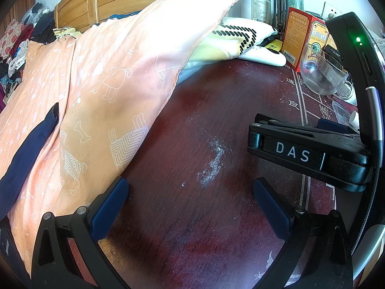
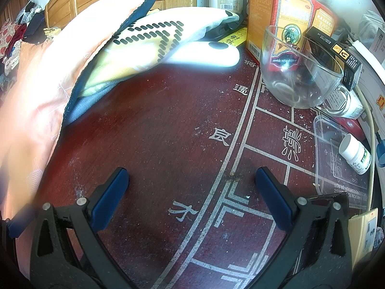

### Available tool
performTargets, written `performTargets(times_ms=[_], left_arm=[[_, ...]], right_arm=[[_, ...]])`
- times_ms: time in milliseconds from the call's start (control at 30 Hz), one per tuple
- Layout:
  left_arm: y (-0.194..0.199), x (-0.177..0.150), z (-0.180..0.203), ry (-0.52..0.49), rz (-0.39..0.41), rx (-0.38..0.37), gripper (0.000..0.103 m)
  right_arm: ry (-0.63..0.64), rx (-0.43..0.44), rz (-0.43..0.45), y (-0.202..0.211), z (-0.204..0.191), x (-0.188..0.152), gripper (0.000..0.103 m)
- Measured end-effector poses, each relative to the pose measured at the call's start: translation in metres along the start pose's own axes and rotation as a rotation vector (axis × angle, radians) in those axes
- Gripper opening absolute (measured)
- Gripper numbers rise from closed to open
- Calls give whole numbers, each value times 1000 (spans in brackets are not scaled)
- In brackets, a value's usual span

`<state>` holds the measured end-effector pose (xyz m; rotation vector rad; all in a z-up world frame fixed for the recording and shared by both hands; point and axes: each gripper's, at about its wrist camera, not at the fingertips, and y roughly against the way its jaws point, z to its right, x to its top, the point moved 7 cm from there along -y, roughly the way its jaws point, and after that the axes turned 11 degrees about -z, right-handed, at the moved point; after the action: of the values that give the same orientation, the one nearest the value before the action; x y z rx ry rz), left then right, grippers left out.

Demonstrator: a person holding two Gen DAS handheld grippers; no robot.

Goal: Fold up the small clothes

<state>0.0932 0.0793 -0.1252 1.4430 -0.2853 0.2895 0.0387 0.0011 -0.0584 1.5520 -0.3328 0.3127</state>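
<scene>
The left gripper [image 1: 190,207] is hovering over the bare dark red table [image 1: 192,125] with its jaws spread wide and nothing between them. Its left finger [image 1: 109,207] is sitting just beside the near edge of the orange cloth [image 1: 101,77], which is lying in a heap on the left of the table and spilling off toward the far left; whether finger and cloth are touching cannot be told. A navy piece [image 1: 26,144] is lying across the cloth at the near left. The right gripper [image 2: 192,197] is also hanging wide open and empty, over the white lines and characters printed on the table [image 2: 149,139]. In the left view it is showing as a black body at the right marked DAS. At the far side a yellow and white garment [image 2: 149,38] with black dashes is lying partly under the orange cloth [image 2: 36,91], with a white device [image 2: 209,55] beside it. A glass cup [image 2: 300,72] is standing at the far right in front of an orange box [image 2: 286,19]. Nearer on the right, a small white bottle [image 2: 356,154] is lying on a clear lid [image 2: 336,159].
</scene>
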Motion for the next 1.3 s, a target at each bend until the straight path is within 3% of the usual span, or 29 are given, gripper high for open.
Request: performTargets(times_ms=[1300], left_arm=[[0,0,0,1,3,-1,103]], right_arm=[[-15,-3,-14,-6,-7,6,103]])
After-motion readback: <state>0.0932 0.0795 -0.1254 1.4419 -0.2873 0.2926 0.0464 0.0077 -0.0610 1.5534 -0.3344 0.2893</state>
